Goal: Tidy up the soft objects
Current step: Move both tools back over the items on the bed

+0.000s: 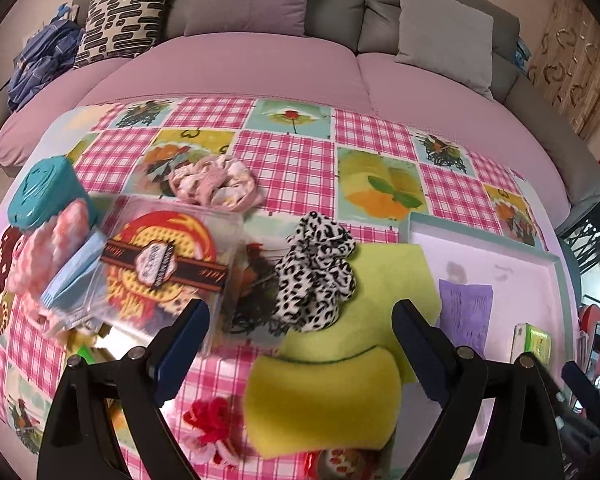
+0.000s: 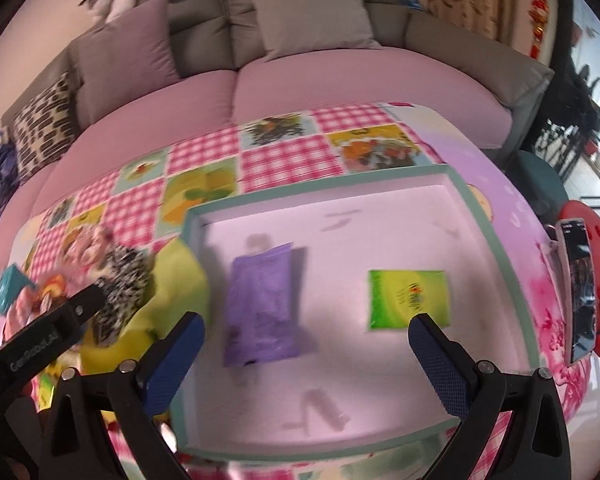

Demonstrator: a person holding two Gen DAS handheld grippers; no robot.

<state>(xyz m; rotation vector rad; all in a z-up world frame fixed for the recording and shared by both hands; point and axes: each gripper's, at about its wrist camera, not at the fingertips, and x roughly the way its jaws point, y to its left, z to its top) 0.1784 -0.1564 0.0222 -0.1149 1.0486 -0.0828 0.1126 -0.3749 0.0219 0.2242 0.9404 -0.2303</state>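
Lying flat inside the teal-rimmed tray point(image 2: 476, 200) are a purple pouch point(image 2: 262, 308) and a green packet point(image 2: 408, 299). Both claws, left point(image 1: 300, 340) and right point(image 2: 306, 354), gape empty; the leopard scrunchie point(image 1: 318, 276) waits on the bench.

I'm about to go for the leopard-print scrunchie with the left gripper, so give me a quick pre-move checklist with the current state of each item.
1. Left gripper open and empty: ok, jaws stand wide, nothing between them.
2. Right gripper open and empty: ok, it hangs over the tray.
3. Leopard-print scrunchie in view and uncovered: ok, it lies just ahead of the left gripper, partly on the green cloth.
4. Room in the tray: ok, only the purple pouch and the green packet lie in it.
5. Black hair ties tangled with the scrunchie: cannot tell.
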